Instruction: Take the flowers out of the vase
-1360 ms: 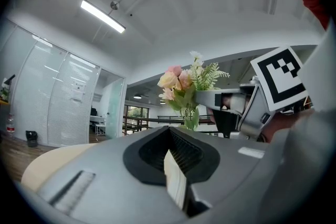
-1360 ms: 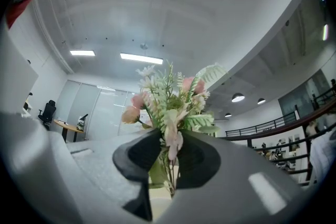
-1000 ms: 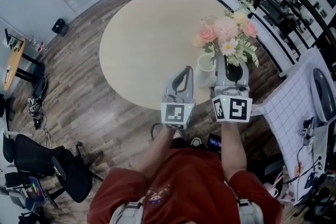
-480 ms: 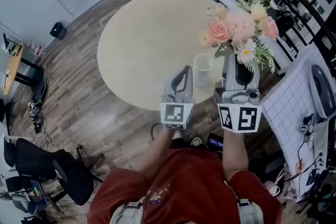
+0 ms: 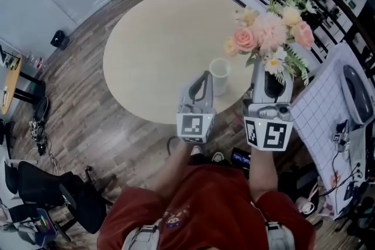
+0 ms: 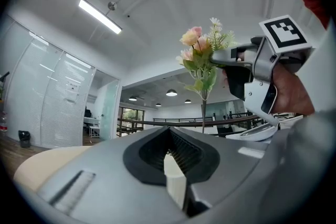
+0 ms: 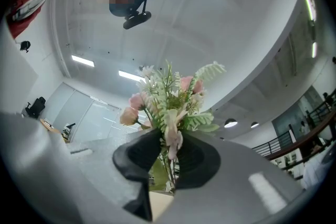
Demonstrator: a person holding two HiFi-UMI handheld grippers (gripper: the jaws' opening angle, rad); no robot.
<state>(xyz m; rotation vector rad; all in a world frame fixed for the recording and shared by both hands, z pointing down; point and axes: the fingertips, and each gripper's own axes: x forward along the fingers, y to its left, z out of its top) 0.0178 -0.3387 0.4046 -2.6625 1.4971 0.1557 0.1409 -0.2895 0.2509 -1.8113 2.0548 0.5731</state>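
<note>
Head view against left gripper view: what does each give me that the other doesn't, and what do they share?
Only the head view: the round table and the vase on it, its mouth empty. Only the left gripper view: the left gripper closed on the vase's white wall, and a bare stem hanging below the flowers. Both: the flowers held up in the right gripper, clear of the vase.

We had bright, even light from ceiling strips [image 6: 100, 16], faint shadows on the table [image 5: 152, 38], and strong bending toward dark corners.
</note>
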